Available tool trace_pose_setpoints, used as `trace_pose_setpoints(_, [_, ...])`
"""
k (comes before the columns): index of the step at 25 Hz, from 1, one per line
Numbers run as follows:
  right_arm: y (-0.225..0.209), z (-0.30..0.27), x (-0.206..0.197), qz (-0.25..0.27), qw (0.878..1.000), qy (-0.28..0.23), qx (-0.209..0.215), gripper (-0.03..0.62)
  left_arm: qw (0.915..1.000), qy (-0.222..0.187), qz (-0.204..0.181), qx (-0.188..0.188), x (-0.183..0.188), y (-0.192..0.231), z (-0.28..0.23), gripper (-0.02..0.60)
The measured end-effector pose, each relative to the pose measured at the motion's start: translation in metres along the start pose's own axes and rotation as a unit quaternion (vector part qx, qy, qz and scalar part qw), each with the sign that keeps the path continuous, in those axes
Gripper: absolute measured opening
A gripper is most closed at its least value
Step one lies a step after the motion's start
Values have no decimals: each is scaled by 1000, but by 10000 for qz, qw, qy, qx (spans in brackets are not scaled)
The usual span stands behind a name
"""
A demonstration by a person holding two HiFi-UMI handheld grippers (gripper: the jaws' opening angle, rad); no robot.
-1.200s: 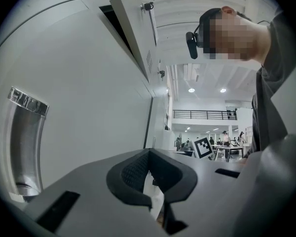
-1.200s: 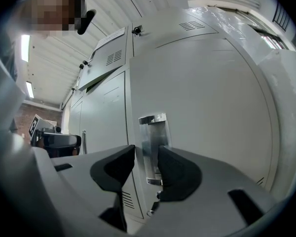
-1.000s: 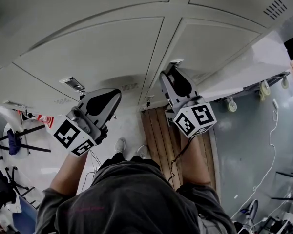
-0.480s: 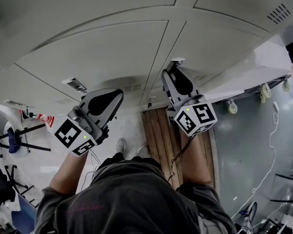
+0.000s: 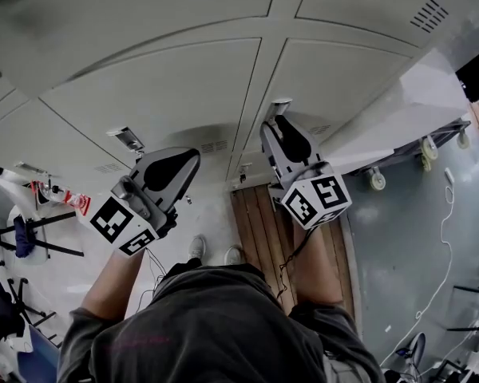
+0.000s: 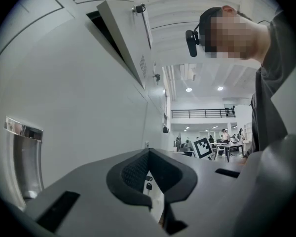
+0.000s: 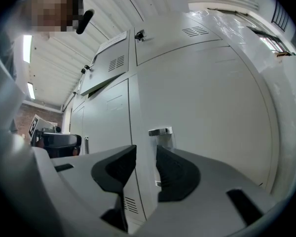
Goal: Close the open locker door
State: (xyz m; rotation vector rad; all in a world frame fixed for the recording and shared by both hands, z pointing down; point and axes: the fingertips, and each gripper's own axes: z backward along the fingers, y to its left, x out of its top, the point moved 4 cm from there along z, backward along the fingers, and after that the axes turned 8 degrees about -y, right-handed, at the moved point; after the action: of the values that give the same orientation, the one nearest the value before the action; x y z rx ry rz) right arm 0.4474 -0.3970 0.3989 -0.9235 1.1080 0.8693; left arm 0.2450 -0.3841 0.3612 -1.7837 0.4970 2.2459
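The grey lockers (image 5: 160,94) fill the wall ahead. One upper door (image 6: 121,38) hangs ajar, its lower edge swung out; the right gripper view shows the same door (image 7: 106,65) up at the left. My right gripper (image 5: 278,112) points level at the seam beside a lower door's chrome handle (image 7: 160,131). Its jaws have just been closing and still stand apart. The door's edge shows in the gap, and the handle sits just past the right pad. My left gripper (image 5: 193,156) is shut and empty, held off the locker face to the right of another handle (image 6: 24,157).
A wooden board (image 5: 259,214) lies on the floor below the right gripper. A white panel on castors (image 5: 377,178) leans at the right, with a cable (image 5: 443,238) on the floor. Chairs (image 5: 16,238) stand at the left. My shoes (image 5: 195,247) are close to the lockers.
The head view has tipped up, bringing the upper doors' vents into sight. The right gripper has stayed at the handle, a little higher. The left gripper has not moved.
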Motion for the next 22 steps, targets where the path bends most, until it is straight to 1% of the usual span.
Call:
trace_pose_setpoints(6, [5, 25, 10, -23, 9995, -12, 328, 132, 9991, -142, -83, 399, 0, -27, 9, 8])
trace_pose_setpoints(12, [17, 56, 10, -131, 9978, 58, 654, 121, 9967, -181, -126, 781, -6, -61, 29, 8])
trace_pose_setpoints(17, [35, 68, 2, -286, 9957, 108, 874, 118, 9945, -139, -184, 1023, -7, -78, 53, 8])
trace_pose_setpoints(22, [65, 75, -5, -432, 9928, 182, 1100, 117, 9918, -126, -266, 1241, 0, -85, 82, 8])
